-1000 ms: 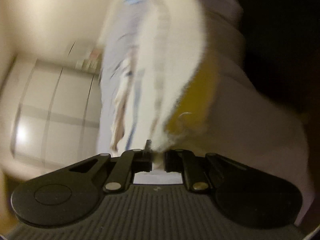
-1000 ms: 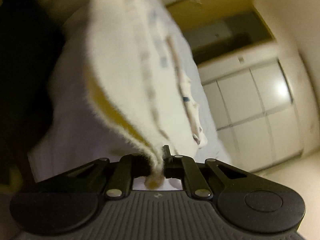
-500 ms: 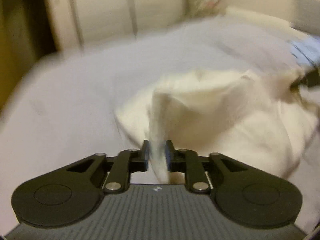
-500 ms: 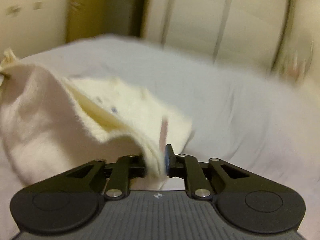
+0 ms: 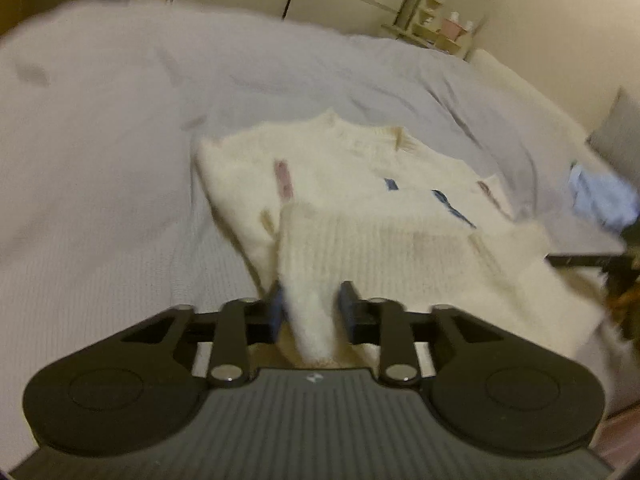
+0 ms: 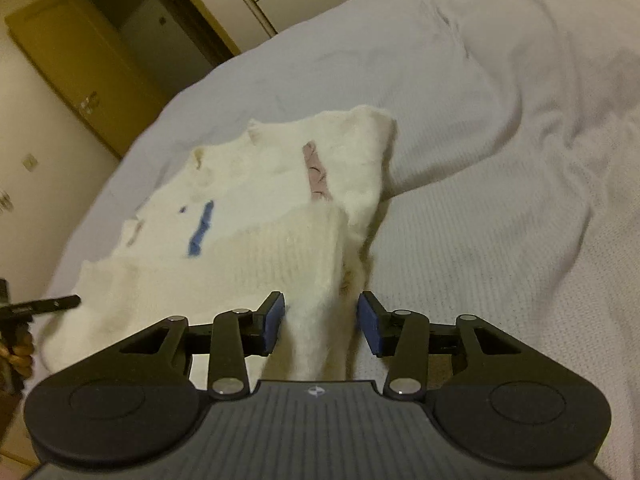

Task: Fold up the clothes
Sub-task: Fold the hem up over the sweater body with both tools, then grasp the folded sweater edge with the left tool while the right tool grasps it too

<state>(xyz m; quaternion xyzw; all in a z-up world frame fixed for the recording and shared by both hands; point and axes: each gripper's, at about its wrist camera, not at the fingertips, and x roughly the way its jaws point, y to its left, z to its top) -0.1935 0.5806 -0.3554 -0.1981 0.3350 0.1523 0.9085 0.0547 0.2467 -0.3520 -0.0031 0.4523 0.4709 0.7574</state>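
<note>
A fluffy cream sweater (image 5: 352, 184) with pink and blue patches lies spread on the pale bed cover (image 5: 100, 160), neck away from me. It also shows in the right wrist view (image 6: 256, 200). Its ribbed hem is folded up toward me. My left gripper (image 5: 312, 312) stands open with a hem corner hanging loosely between its jaws. My right gripper (image 6: 322, 320) is open too, with the other hem corner between its blue pads (image 6: 370, 326), not pinched.
The bed cover (image 6: 500, 160) is wrinkled to the right. A light blue garment (image 5: 604, 196) lies at the bed's far right edge. Wardrobe doors (image 6: 92, 72) and a shelf with small items (image 5: 444, 24) stand beyond the bed.
The sweater came down from the air and now lies on the bed. Both grippers were shut on its hem corners and have opened.
</note>
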